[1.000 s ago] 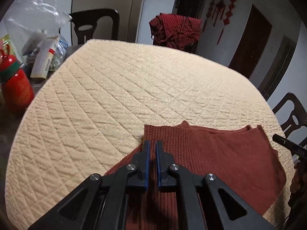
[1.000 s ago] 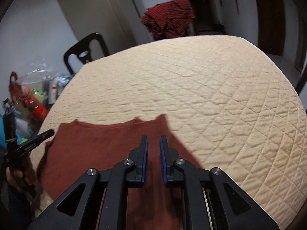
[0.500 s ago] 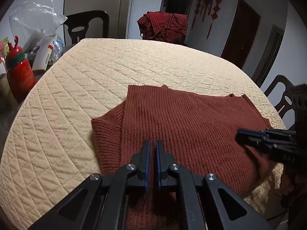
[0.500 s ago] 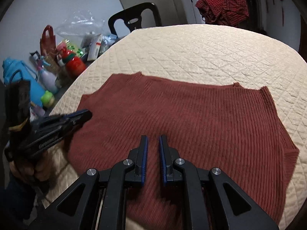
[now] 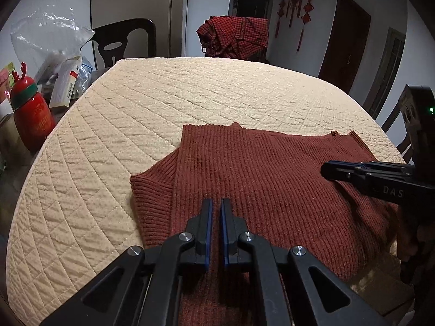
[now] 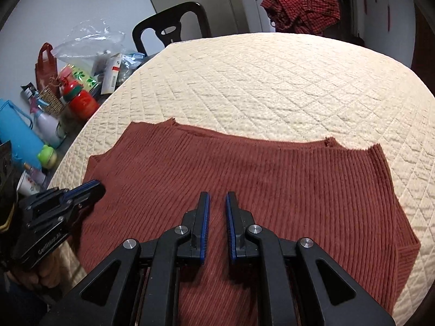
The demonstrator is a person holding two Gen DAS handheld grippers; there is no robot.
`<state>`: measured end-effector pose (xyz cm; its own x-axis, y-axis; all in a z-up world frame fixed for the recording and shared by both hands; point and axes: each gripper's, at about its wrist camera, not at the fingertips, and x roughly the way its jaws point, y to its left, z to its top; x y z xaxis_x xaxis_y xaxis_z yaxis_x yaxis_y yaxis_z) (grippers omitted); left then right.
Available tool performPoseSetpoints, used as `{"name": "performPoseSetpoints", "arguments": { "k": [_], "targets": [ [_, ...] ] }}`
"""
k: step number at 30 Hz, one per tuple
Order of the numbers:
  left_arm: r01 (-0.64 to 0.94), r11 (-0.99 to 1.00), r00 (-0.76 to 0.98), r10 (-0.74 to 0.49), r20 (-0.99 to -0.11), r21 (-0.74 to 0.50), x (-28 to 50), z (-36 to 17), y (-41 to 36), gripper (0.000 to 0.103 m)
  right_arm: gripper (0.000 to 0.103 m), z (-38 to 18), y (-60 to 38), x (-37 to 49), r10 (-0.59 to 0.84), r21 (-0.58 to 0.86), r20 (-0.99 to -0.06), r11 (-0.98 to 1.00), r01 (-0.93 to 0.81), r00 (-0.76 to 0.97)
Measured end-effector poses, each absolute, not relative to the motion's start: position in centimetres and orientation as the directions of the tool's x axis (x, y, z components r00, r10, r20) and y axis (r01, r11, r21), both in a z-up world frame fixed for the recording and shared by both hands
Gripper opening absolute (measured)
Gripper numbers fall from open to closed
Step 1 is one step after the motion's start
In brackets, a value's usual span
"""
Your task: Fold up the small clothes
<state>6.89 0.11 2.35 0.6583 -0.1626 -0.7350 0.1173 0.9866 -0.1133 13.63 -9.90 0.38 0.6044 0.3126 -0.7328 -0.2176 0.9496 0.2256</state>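
Note:
A rust-red ribbed knit sweater [image 5: 272, 174] lies flat at the near edge of the quilted cream table cover [image 5: 190, 95]; it also shows in the right wrist view [image 6: 272, 179]. One sleeve is folded in at its left side [image 5: 152, 190]. My left gripper [image 5: 216, 203] hovers over the sweater's near left part, jaws nearly closed with a narrow gap, holding nothing. My right gripper [image 6: 217, 198] hovers over the sweater's middle, jaws slightly apart and empty. Each gripper shows in the other's view, the right one [image 5: 353, 171] and the left one [image 6: 81, 190].
A red checked garment [image 5: 233, 38] hangs on a chair at the table's far side. A black chair [image 5: 122, 40] stands far left. A red bottle [image 5: 30, 114], boxes, a plastic bag [image 5: 43, 35] and a blue bag [image 6: 16, 133] crowd the left side.
Both grippers have pulled back toward me and risen, so more of the sweater shows. The right gripper's jaws have opened slightly. The sweater lies still.

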Motion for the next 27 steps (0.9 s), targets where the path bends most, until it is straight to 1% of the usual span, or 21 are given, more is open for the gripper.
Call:
{"name": "performPoseSetpoints", "arguments": {
  "k": [8,16,20,24,25,27],
  "targets": [
    [0.121,0.986,0.663,-0.167,-0.729,-0.116,6.8,2.2,0.1,0.008,0.012,1.9,-10.1,10.4,0.359,0.253,-0.688,0.933,-0.255,0.631],
    [0.123,0.986,0.666,-0.169,-0.727,-0.116,6.8,2.2,0.0,0.008,0.012,0.4,-9.5,8.0,0.374,0.243,-0.707,0.926,-0.29,0.6],
    [0.123,0.984,0.666,-0.179,-0.724,-0.13,6.7,2.4,0.3,0.008,0.012,1.0,-9.1,6.8,0.377,0.234,-0.7,0.924,-0.304,0.606],
    [0.083,0.986,0.7,-0.163,-0.696,-0.147,5.7,3.4,1.7,0.008,0.012,0.8,-8.7,5.3,0.39,0.232,-0.704,0.916,-0.328,0.593],
    [0.068,0.985,0.705,-0.159,-0.691,-0.156,5.4,3.6,2.2,0.009,0.012,0.4,-8.7,5.1,0.389,0.232,-0.709,0.916,-0.327,0.588],
    [0.033,0.983,0.706,-0.149,-0.692,-0.179,5.0,3.5,3.6,0.021,0.012,0.2,-8.8,4.9,0.394,0.243,-0.707,0.915,-0.322,0.587]
  ]
}}
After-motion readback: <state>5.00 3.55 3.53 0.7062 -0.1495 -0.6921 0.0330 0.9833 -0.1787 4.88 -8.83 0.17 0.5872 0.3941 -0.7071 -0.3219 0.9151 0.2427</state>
